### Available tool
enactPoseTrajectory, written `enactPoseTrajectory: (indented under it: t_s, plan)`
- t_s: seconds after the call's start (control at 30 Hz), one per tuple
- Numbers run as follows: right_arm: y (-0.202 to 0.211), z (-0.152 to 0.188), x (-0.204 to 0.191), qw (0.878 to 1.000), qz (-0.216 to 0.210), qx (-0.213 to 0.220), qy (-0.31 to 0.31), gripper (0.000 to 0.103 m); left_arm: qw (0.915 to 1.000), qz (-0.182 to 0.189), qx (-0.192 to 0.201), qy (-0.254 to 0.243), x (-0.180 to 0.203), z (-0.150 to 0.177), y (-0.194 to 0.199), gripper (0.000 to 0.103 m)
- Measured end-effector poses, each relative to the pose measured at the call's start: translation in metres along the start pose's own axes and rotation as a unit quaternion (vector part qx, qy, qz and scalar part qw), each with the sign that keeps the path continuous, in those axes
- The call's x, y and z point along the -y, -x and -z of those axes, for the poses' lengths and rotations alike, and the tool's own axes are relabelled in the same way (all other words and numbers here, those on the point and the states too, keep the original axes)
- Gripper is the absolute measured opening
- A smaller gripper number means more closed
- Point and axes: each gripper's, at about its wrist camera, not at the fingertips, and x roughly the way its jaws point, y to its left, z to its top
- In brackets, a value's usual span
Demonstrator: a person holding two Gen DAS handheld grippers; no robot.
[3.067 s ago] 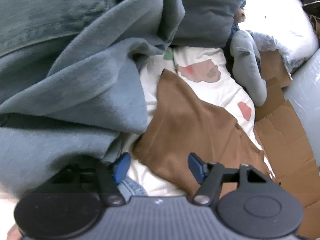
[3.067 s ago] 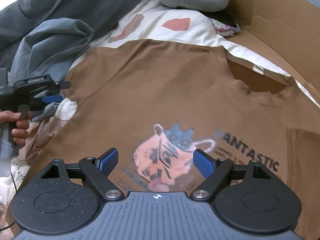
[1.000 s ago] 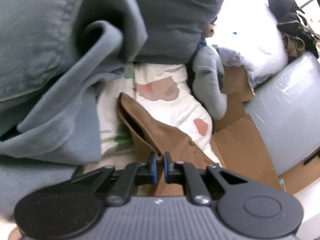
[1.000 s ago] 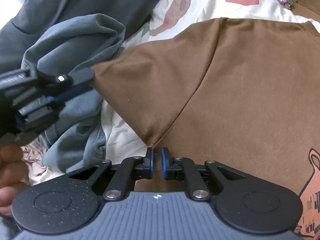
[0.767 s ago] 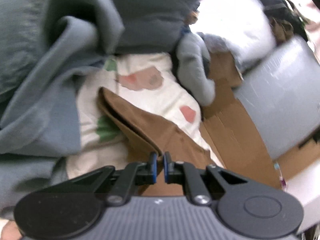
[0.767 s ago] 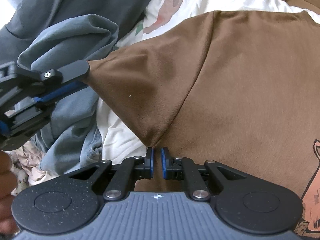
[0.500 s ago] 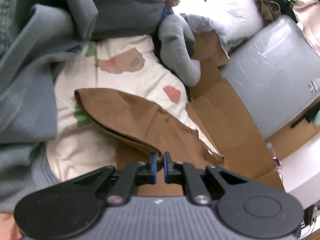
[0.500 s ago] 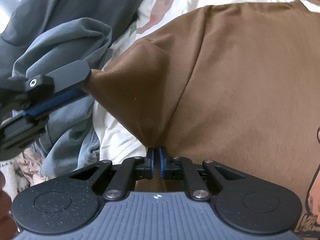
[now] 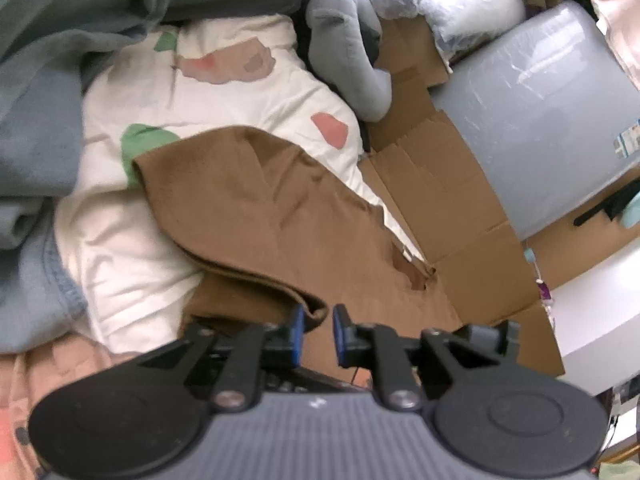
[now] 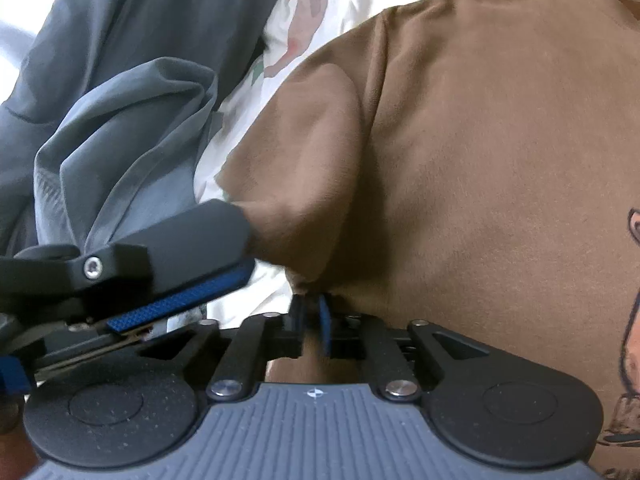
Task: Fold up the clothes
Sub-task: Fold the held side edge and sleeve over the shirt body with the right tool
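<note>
1. My left gripper (image 9: 318, 334) has its jaws parting; a folded edge of the brown T-shirt (image 9: 280, 216) sits in the gap against the left pad, and the right pad stands clear of it.
2. My right gripper (image 10: 310, 326) is likewise parting its jaws; a bunched corner of the same shirt lies just ahead of the pads, with cloth in the gap. I cannot tell whether the pads touch it.
3. The shirt lies ahead of both sets of fingers, its sleeve side folded over the body, on a white patterned duvet (image 9: 240, 92).
4. Grey-blue garments (image 10: 120, 132) are heaped left of my right fingers.
5. Flattened cardboard (image 9: 448, 208) lies right of my left fingers.
</note>
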Motion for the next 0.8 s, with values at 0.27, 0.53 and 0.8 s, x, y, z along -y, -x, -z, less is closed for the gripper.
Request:
enactPoseTrajectory:
  t_s: [0.27, 0.53, 0.8]
  plan:
    - [0.020, -0.002, -0.006, 0.999, 0.032, -0.019, 0.033, 0.041, 0.9960, -0.084, 0.030, 0.006, -0.029, 0.010, 0.016, 0.023]
    - [0.039, -0.010, 0.000, 0.993, 0.084, -0.025, 0.076, 0.041, 0.9907, -0.130, 0.006, -0.039, -0.037, 0.013, -0.001, 0.023]
    - [0.036, -0.022, -0.009, 0.982, 0.123, -0.026, 0.141, 0.041, 0.9809, -0.163, -0.029, -0.102, -0.025, 0.015, -0.027, 0.023]
